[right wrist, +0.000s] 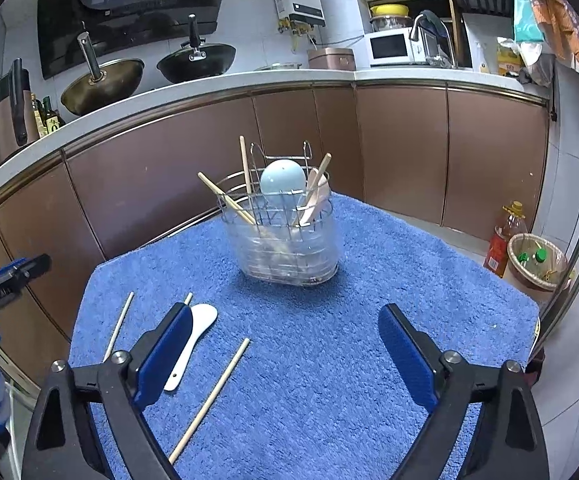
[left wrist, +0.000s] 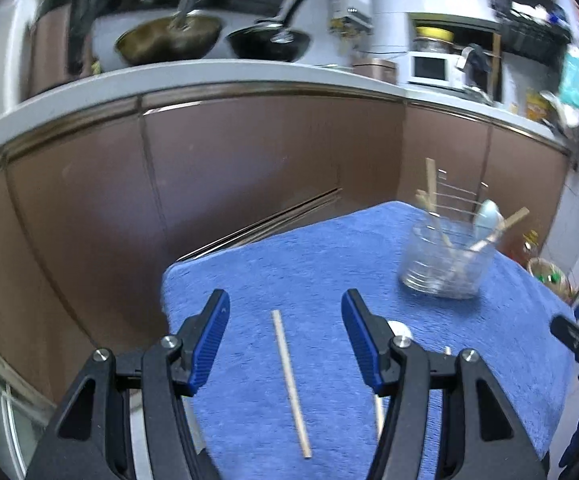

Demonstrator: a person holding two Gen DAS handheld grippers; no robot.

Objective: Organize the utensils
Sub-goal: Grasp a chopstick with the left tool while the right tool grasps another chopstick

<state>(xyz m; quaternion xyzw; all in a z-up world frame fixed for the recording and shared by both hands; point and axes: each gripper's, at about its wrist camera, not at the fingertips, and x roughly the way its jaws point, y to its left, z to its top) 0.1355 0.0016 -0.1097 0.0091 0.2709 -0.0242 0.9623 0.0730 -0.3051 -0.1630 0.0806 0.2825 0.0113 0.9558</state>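
Both grippers hang over the blue towel [right wrist: 329,340] with fingers spread apart and nothing between them: the left gripper [left wrist: 285,344] straddles a wooden chopstick [left wrist: 290,384] lying flat near the towel's near-left edge; the right gripper [right wrist: 285,354] has another chopstick [right wrist: 211,398] and a white spoon [right wrist: 191,346] beside its left finger, while a third chopstick [right wrist: 118,326] lies close to the towel's left border. Open towel stretches ahead to the wire utensil holder [right wrist: 289,240], which stands near the far edge holding chopsticks and a pale blue spoon [right wrist: 282,180]; no label or writing is legible.
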